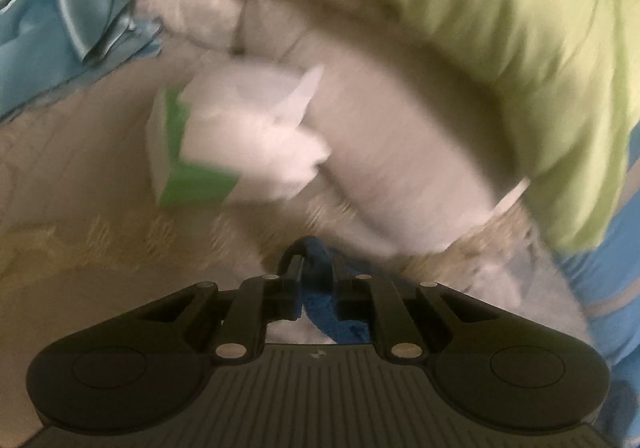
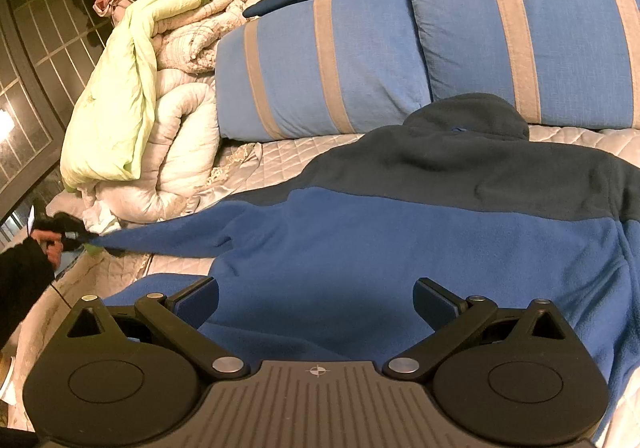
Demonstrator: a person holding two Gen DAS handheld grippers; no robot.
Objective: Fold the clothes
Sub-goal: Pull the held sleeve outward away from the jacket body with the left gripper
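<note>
Right wrist view: a two-tone fleece hoodie, bright blue below and dark navy across the shoulders and hood (image 2: 400, 232), lies spread on the quilted cream bed (image 2: 280, 164). It fills the middle and right of the frame. One sleeve (image 2: 168, 236) is pulled out long and straight toward the left edge, where the left gripper (image 2: 74, 234) pinches its cuff. So the sleeve's long line runs left to right across the picture.

The right gripper (image 2: 316, 300) hangs just over the blue body of the hoodie at the bottom middle, fingers spread wide with nothing between them.

In the left wrist view, the left gripper (image 1: 316, 276) has its fingers closed on a bit of blue fleece at the bottom middle. The rest is blurry.

I think the sleeve must next swing in across the body, toward the right gripper. The left one is nearer the cuff, so the job is its.
</note>
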